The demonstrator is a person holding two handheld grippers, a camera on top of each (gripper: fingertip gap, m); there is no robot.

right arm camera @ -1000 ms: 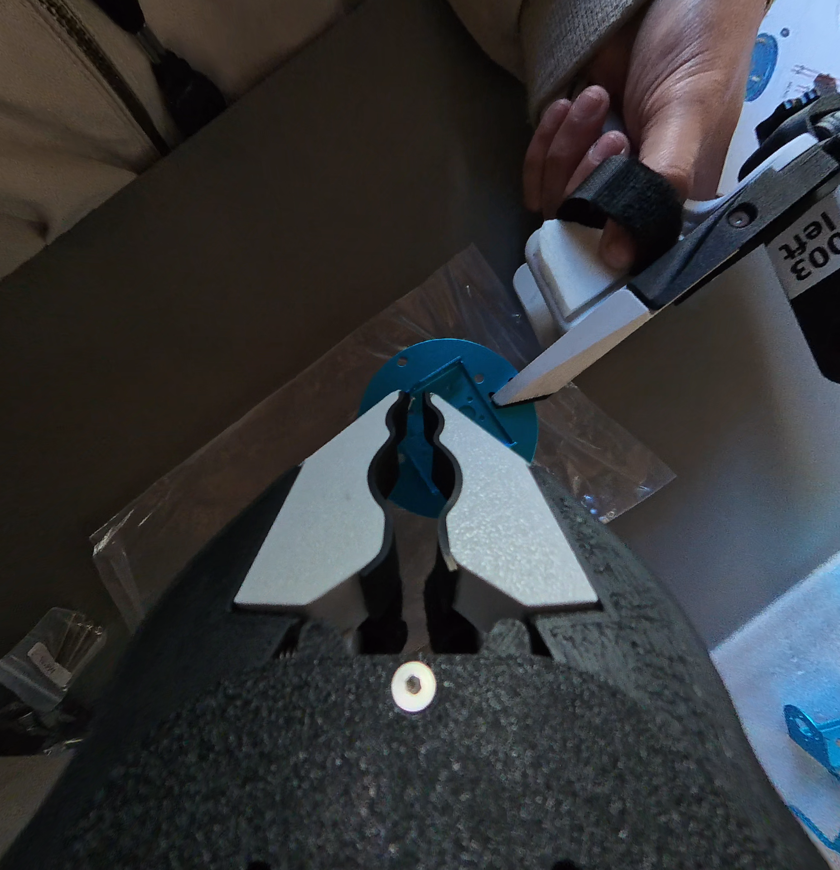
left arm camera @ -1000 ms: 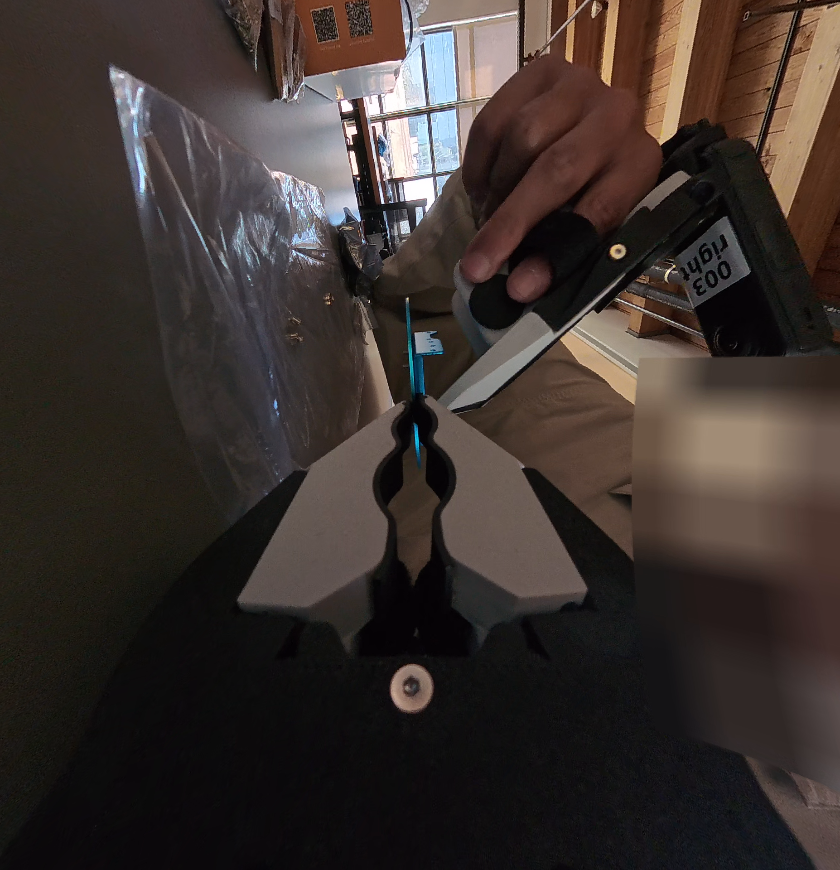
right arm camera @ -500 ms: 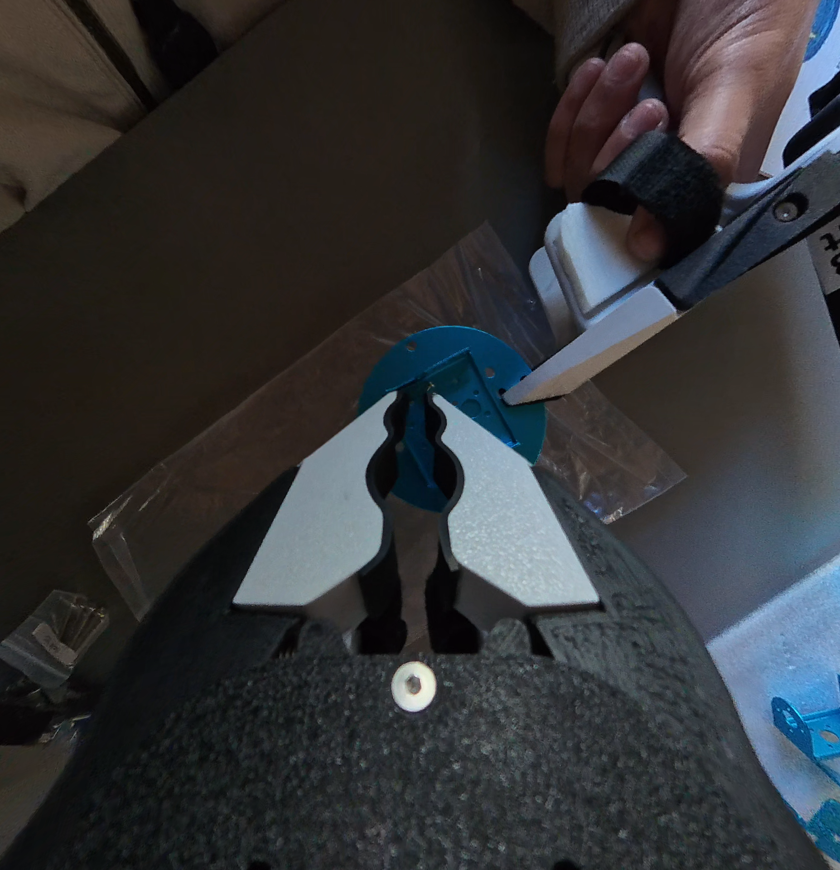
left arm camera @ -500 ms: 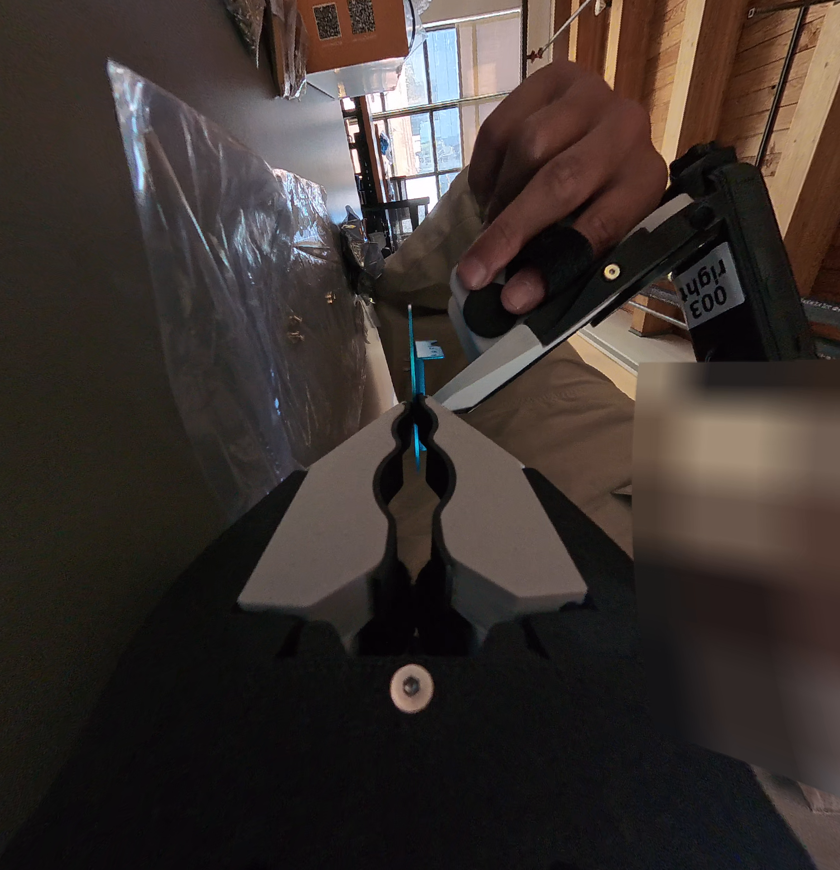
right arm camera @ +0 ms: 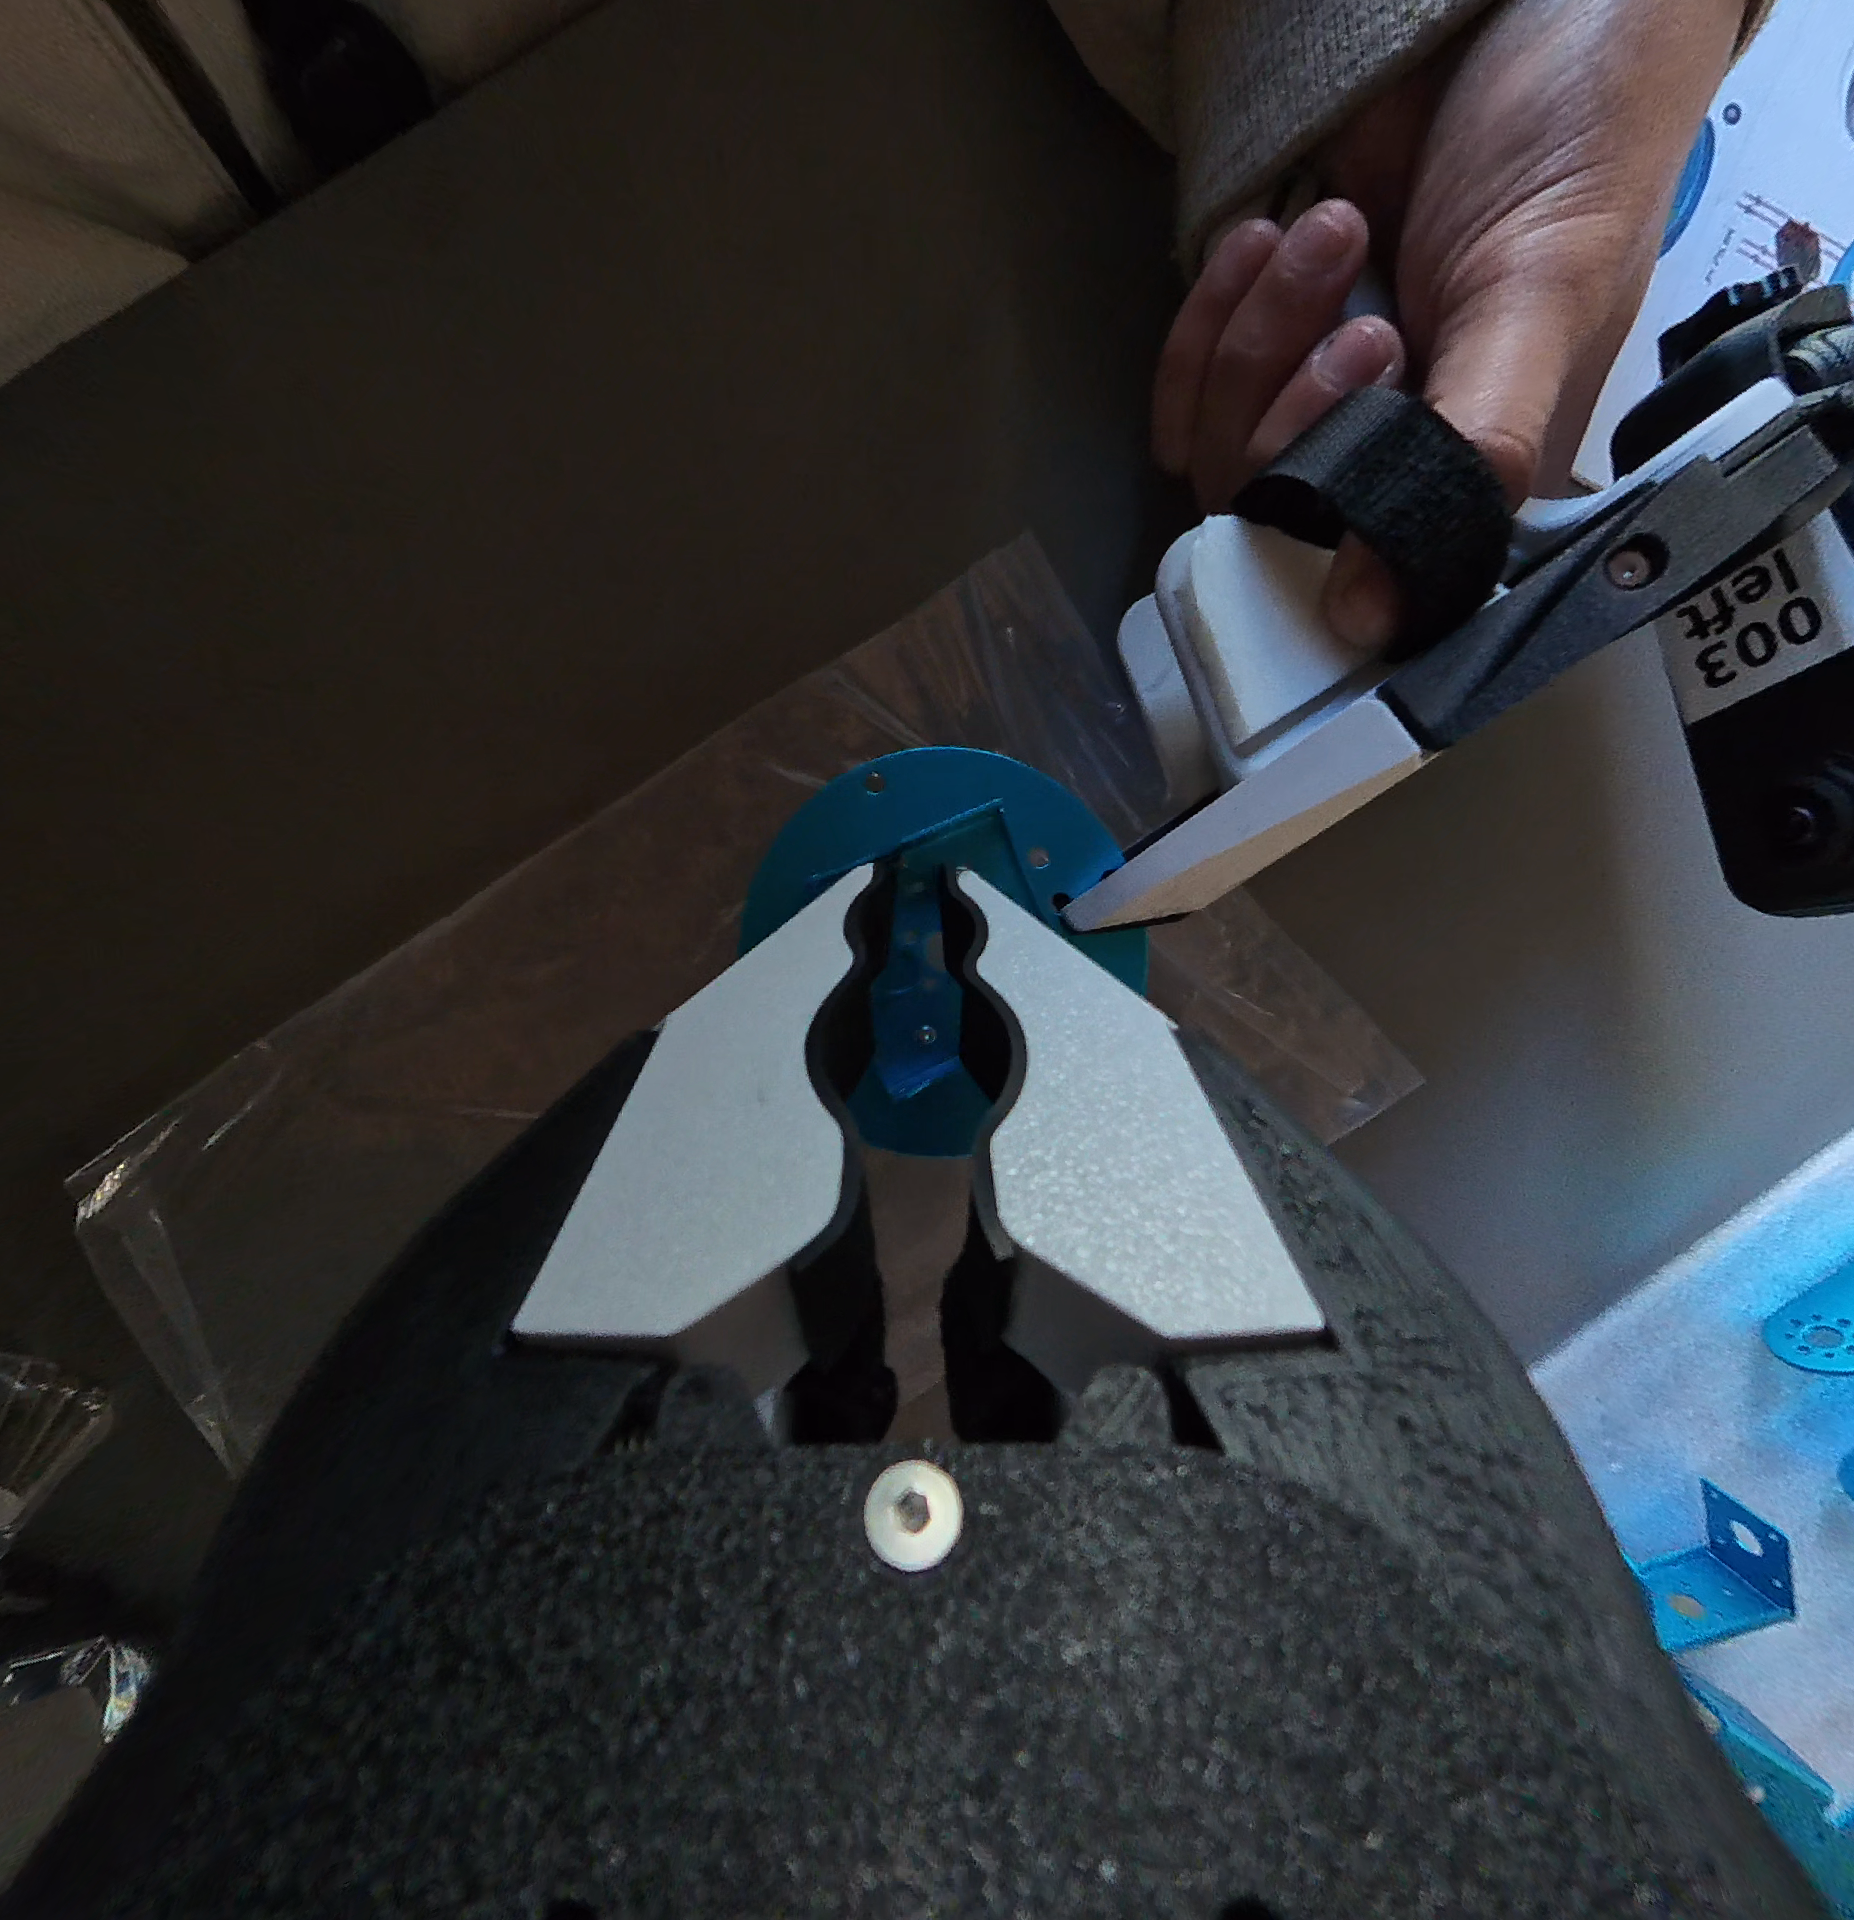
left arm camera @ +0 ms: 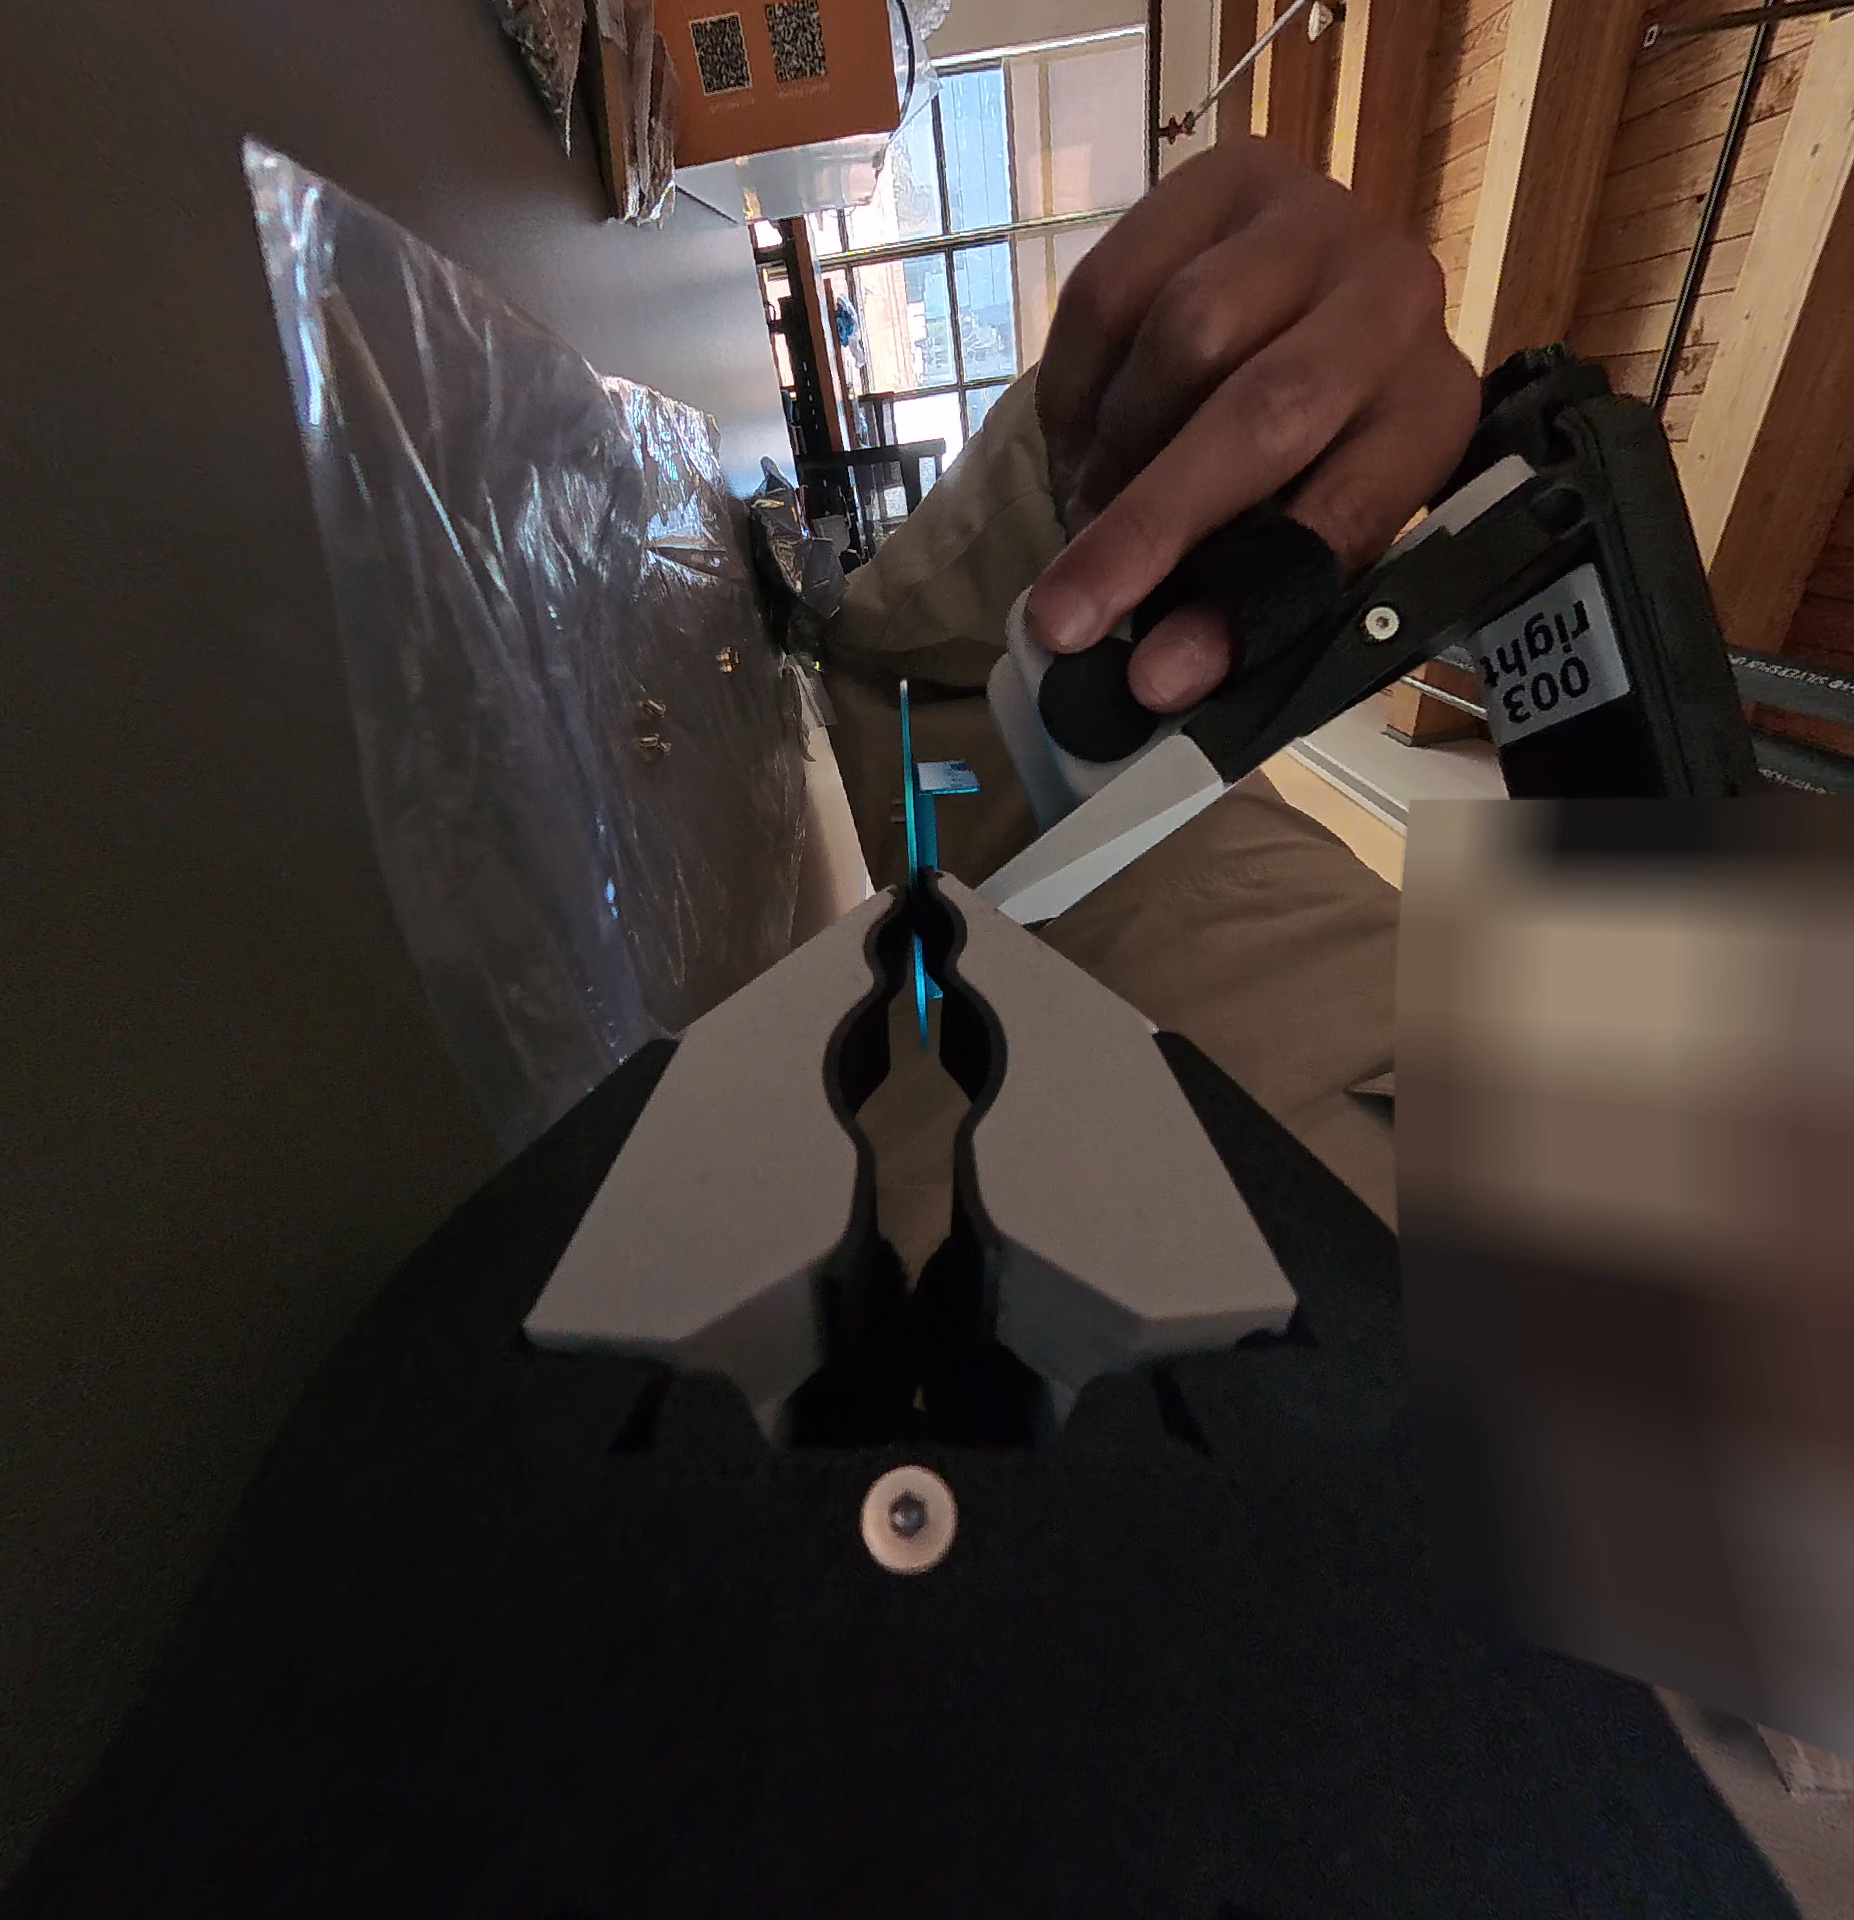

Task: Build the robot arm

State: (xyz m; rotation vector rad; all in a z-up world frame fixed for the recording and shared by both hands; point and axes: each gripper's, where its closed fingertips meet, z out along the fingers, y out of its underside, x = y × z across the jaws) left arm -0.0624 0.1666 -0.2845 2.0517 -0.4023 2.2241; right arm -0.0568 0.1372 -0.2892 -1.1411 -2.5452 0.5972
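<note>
A round blue metal disc with small holes is held above a dark table. A small blue bracket lies against its face. My right gripper is shut on the bracket, with the disc behind its fingertips. My left gripper comes in from the right and pinches the disc's rim. In the left wrist view the disc shows edge-on, clamped in my shut left gripper. The bracket sticks out to its right, where my right gripper meets it.
A clear plastic bag lies on the table under the disc. A white foam tray at lower right holds several loose blue parts. Small bags of hardware lie at the left edge. A person's hands hold both grippers. My two grippers' fingertips are within a few centimetres of each other.
The disc and bracket have shifted slightly between the two grippers, and the bracket now shows more fully between my right fingers. Both grippers stay shut.
</note>
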